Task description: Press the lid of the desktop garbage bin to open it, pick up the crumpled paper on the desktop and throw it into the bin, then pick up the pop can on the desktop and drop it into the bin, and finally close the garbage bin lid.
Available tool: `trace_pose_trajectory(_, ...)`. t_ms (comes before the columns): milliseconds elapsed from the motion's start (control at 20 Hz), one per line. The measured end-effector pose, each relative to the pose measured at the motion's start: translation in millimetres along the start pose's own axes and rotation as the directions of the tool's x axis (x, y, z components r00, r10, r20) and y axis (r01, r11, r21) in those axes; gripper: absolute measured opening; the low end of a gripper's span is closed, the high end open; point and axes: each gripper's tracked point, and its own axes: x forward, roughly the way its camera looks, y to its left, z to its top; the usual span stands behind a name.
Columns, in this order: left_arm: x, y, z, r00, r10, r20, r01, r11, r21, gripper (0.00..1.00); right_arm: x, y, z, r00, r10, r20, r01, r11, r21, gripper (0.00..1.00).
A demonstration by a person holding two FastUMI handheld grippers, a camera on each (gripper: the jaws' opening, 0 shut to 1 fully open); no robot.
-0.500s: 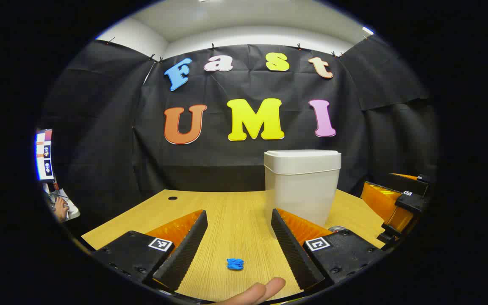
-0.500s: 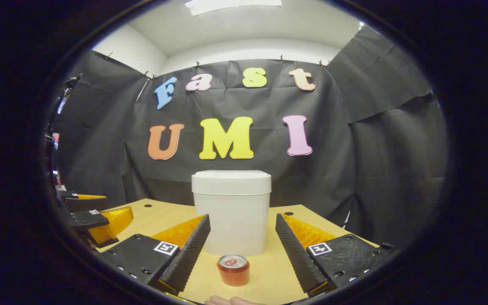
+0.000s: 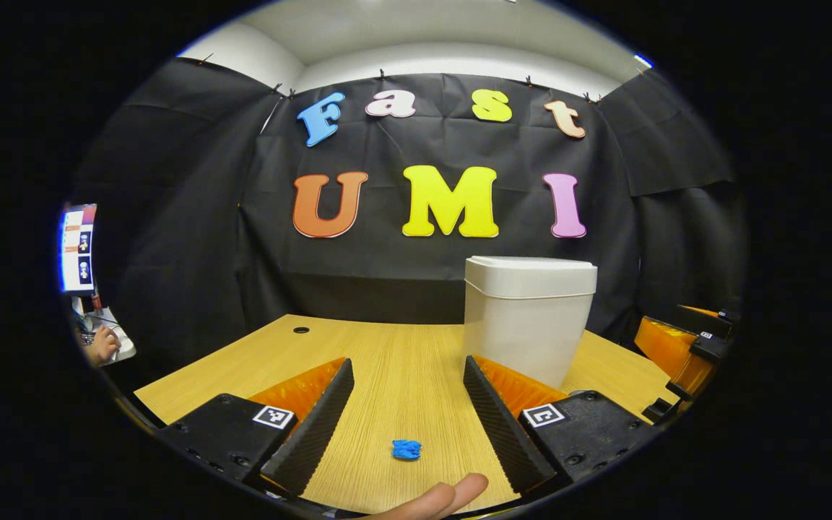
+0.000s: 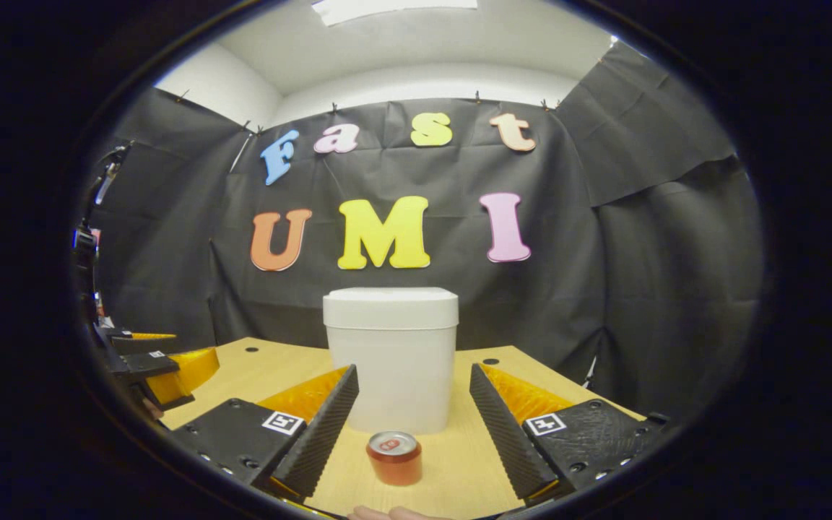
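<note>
Two hand-held grippers are what we hold over the wooden surface [image 3: 387, 361], both with their fingers spread wide and nothing between them. Off to the far left of the left hand-held gripper [image 3: 409, 404] we see a lit screen [image 3: 78, 249] and a person's hand [image 3: 102, 347] beyond the surface's edge; a small round hole [image 3: 301, 330] sits in the surface ahead and left. A fingertip [image 3: 452, 495] of ours shows at the bottom edge. Nothing stands between this hand-held gripper and the blue crumpled paper [image 3: 406, 450], which lies on the surface just ahead, between the two fingers and slightly nearer the right one, touching neither. The white garbage bin [image 3: 528, 318] stands ahead and to the right, lid [image 3: 531, 266] down, its base partly hidden by the right finger. From the right hand-held gripper [image 4: 414, 408] we see the bin straight ahead, and the pop can [image 4: 394, 458] upright between the open fingers, just in front of the bin and apart from both fingers. The left hand-held gripper shows far to its left.
</note>
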Motion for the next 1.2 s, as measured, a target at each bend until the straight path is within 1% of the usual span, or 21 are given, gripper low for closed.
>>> trace_pose_trajectory(50, 0, 1, -1, 1.0, 0.0, -0.003, 0.0, 1.0, 0.004, 0.99, 1, -1, -1, 1.0, 0.0, -0.002, 0.0, 1.0, 0.0, 0.95)
trace_pose_trajectory(150, 0, 0, -4, 1.0, -0.005, -0.008, 0.005, 1.0, 0.005, 0.99, 1, -2, -1, 1.0, 0.0, -0.002, 0.0, 1.0, -0.008, 0.93)
trace_pose_trajectory(200, 0, -2, -4, 1.0, -0.012, -0.01, 0.012, 1.0, 0.005, 0.99, 2, -4, 1, 1.0, -0.011, 0.003, 0.011, 1.0, -0.011, 0.95)
trace_pose_trajectory(350, 0, 0, -2, 1.0, -0.009, -0.005, 0.009, 1.0, 0.019, 0.99, 7, -5, 3, 1.0, -0.02, 0.013, 0.02, 1.0, -0.012, 0.95)
trace_pose_trajectory(500, 0, 2, -1, 1.0, -0.001, -0.003, 0.001, 1.0, 0.02, 0.99, 12, -2, -3, 1.0, -0.011, -0.011, 0.011, 1.0, 0.008, 0.95)
trace_pose_trajectory(550, 1, 2, -3, 1.0, -0.003, -0.004, 0.003, 1.0, 0.018, 0.99, 11, 1, -7, 1.0, -0.002, -0.025, 0.003, 1.0, 0.015, 0.97)
trace_pose_trajectory(600, 2, 3, -3, 1.0, -0.003, -0.006, 0.003, 1.0, 0.016, 0.99, 11, 3, -10, 0.999, 0.003, -0.038, -0.002, 1.0, 0.018, 0.93)
trace_pose_trajectory(650, 1, 4, -3, 1.0, -0.004, -0.007, 0.004, 1.0, 0.013, 0.99, 11, 2, -12, 0.999, 0.002, -0.046, -0.001, 1.0, 0.015, 0.95)
trace_pose_trajectory(800, 1, 6, -4, 1.0, 0.0, -0.008, 0.0, 1.0, 0.009, 0.99, 9, 0, -10, 0.999, -0.007, -0.045, 0.007, 1.0, 0.005, 0.95)
trace_pose_trajectory(850, 1, 7, -4, 1.0, 0.003, -0.008, -0.003, 1.0, 0.01, 0.99, 9, 0, -8, 0.999, -0.009, -0.038, 0.009, 1.0, 0.002, 0.97)
trace_pose_trajectory(900, 1, 8, -3, 1.0, 0.008, -0.007, -0.008, 1.0, 0.011, 0.99, 9, 0, -7, 0.999, -0.01, -0.031, 0.01, 1.0, -0.003, 0.95)
trace_pose_trajectory(1200, 1, 6, -4, 1.0, 0.001, -0.007, -0.001, 1.0, 0.014, 0.99, 9, 4, -11, 0.999, 0.0, -0.037, -0.001, 1.0, -0.012, 0.95)
